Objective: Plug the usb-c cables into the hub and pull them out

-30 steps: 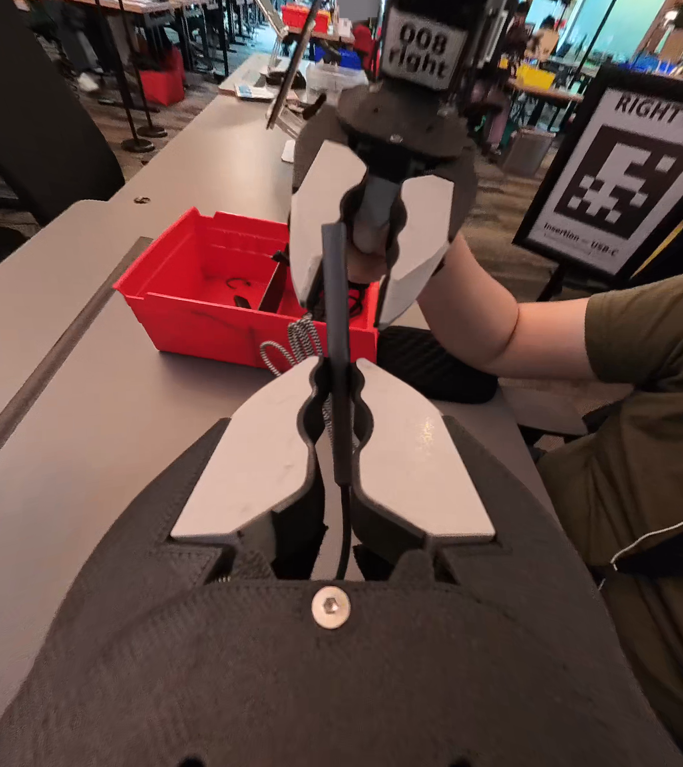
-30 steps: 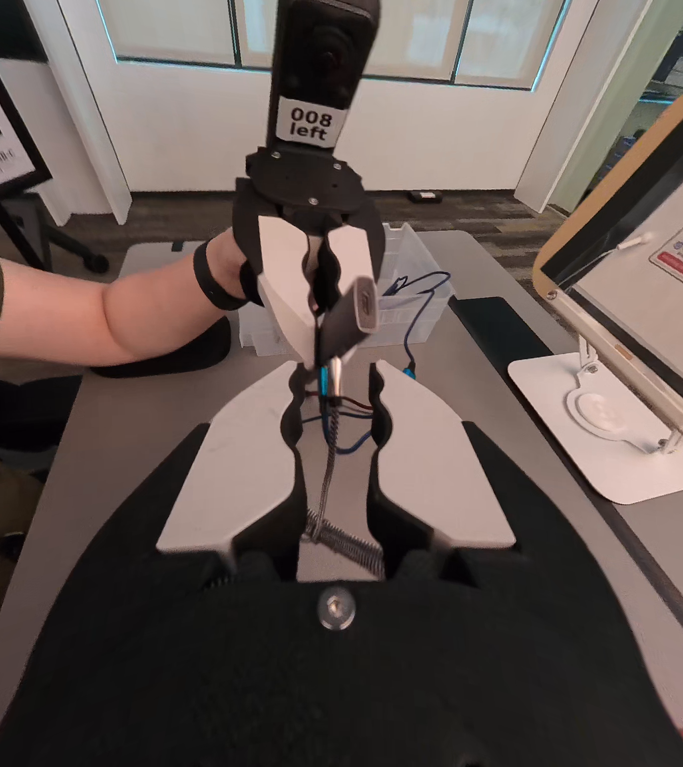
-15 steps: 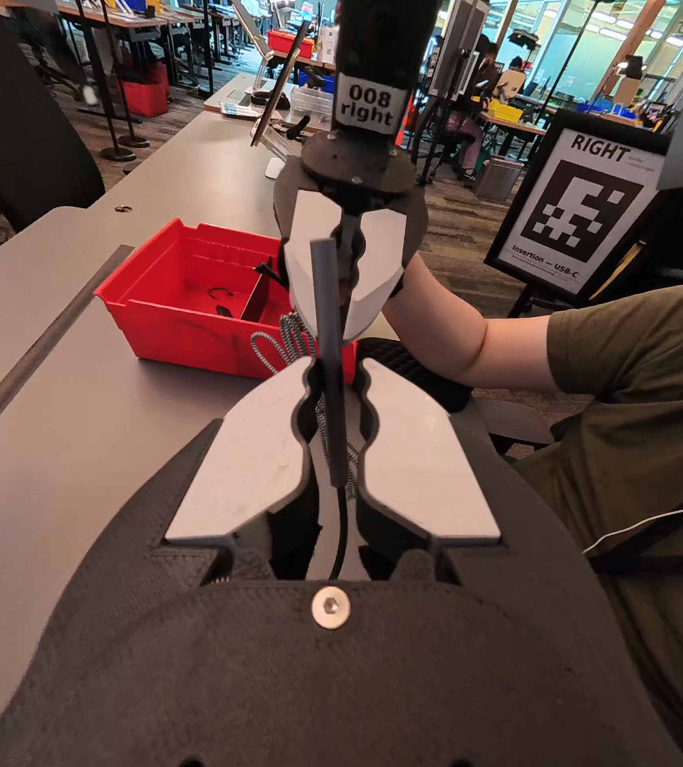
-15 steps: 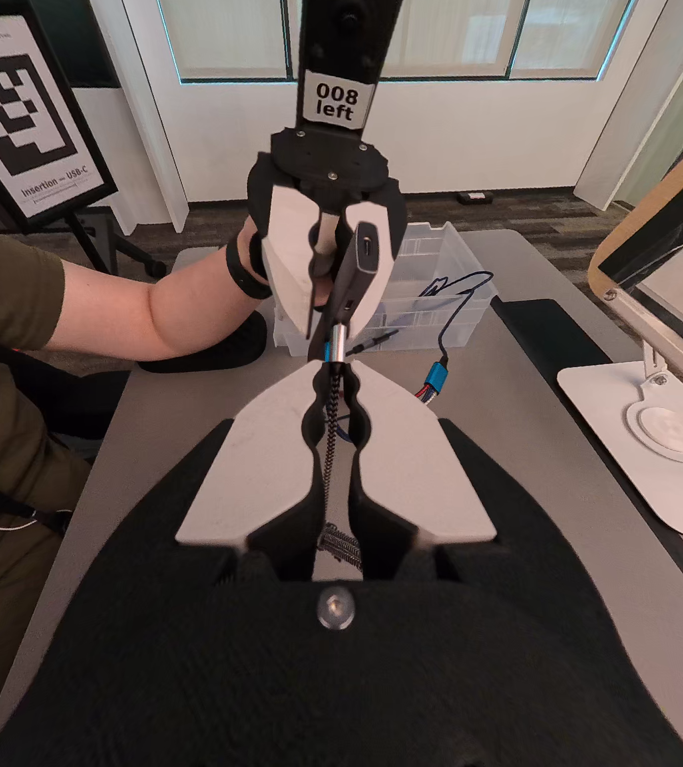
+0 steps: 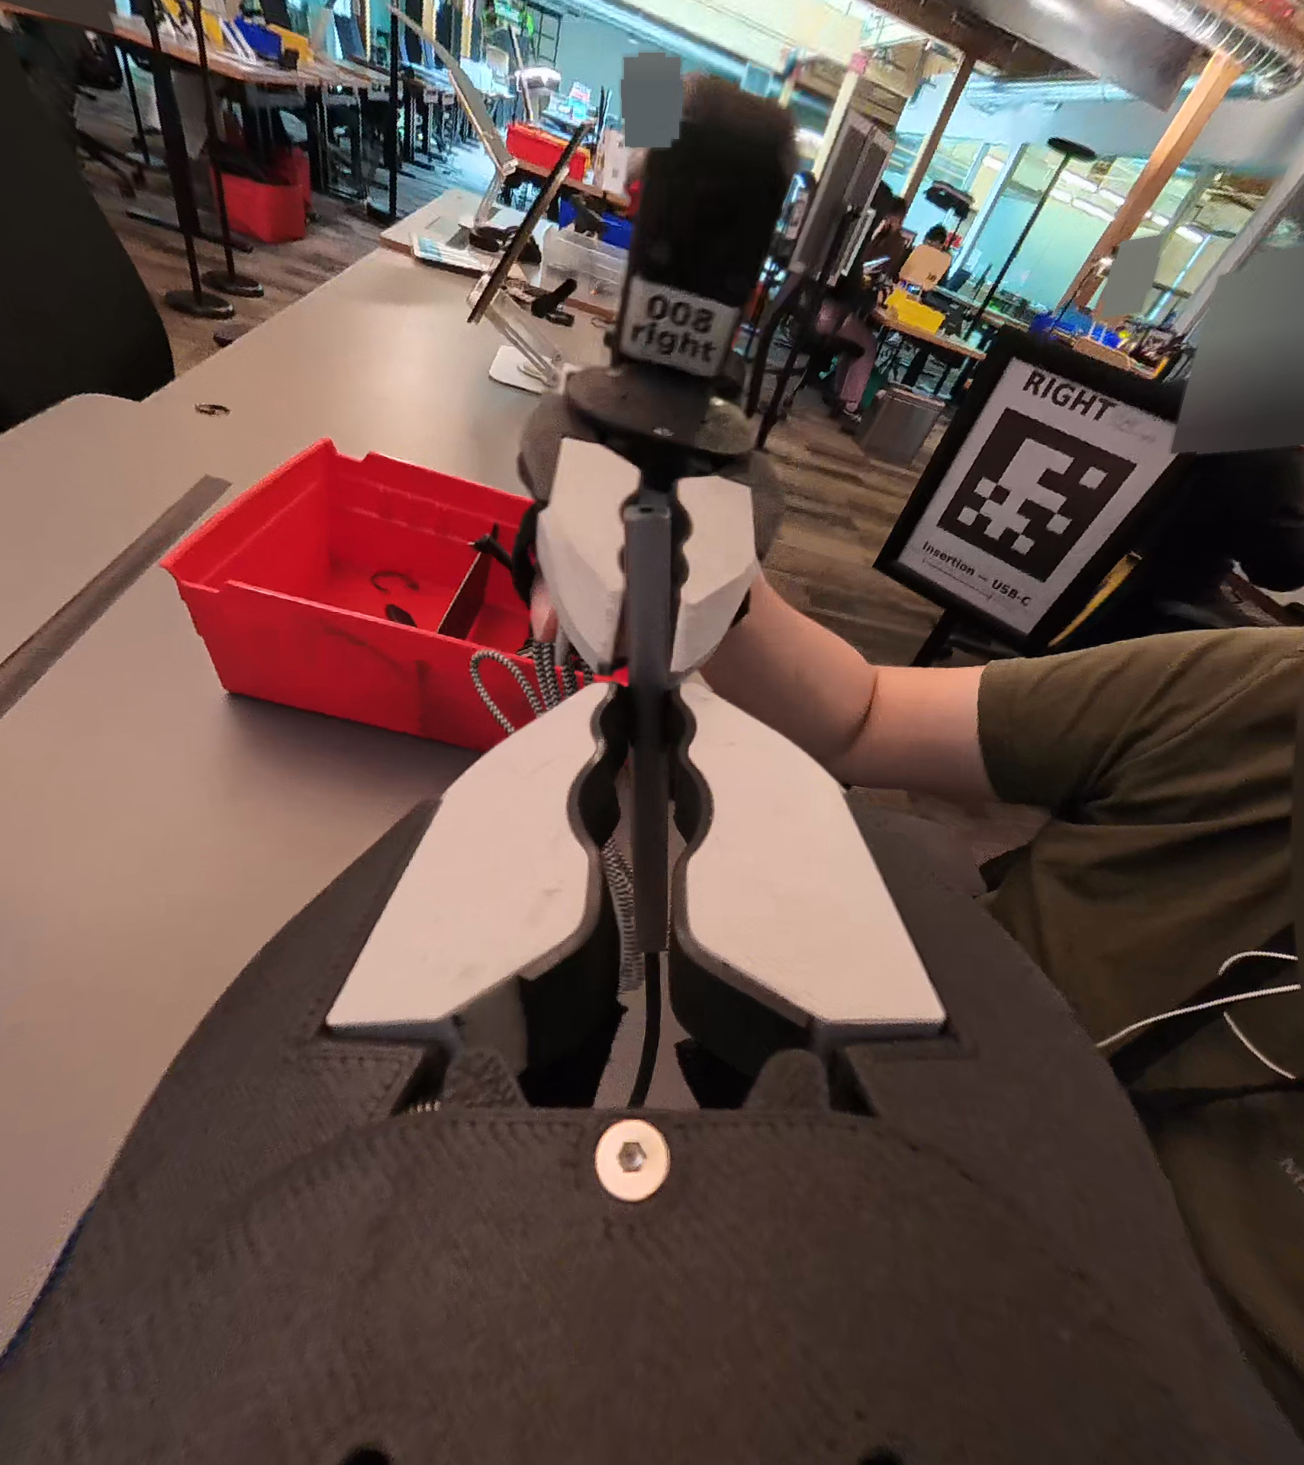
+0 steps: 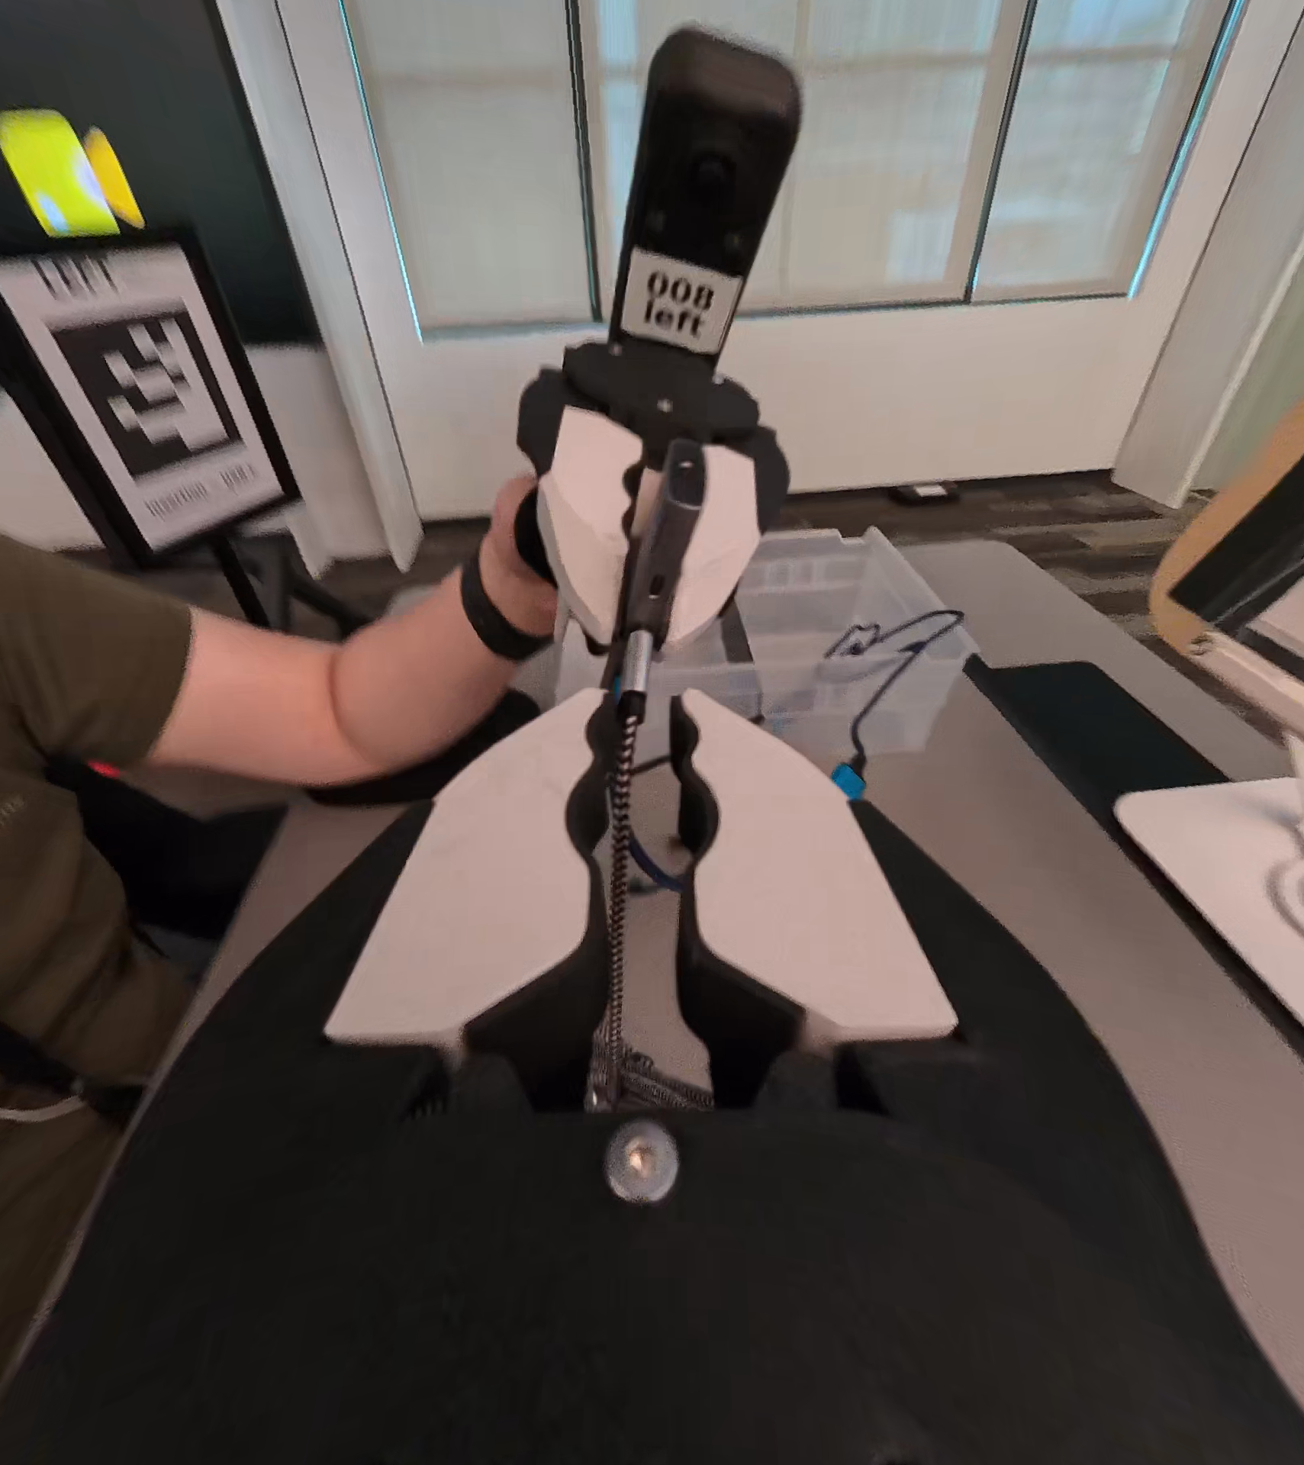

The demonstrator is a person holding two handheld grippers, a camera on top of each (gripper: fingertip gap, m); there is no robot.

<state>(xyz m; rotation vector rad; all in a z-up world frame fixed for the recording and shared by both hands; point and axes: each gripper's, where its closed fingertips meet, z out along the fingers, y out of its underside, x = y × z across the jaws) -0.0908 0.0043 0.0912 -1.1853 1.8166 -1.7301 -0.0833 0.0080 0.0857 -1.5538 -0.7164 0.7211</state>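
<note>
The left gripper (image 5: 644, 761) clamped the hub (image 5: 647, 634) steady while the right gripper (image 6: 636, 713) pinched the braided cable (image 6: 618, 856), apparently to work its plug.

My left wrist camera is looking forward along my left claw (image 5: 644, 698), very near, facing my right claw (image 5: 644, 602) and the red bin (image 5: 363, 587) beyond. My right wrist camera is facing back the opposite way, along my right claw (image 6: 636, 698) toward my left claw (image 6: 644, 587) and the windows. Both are sharing the bench (image 5: 117, 793) strip between them.
</note>
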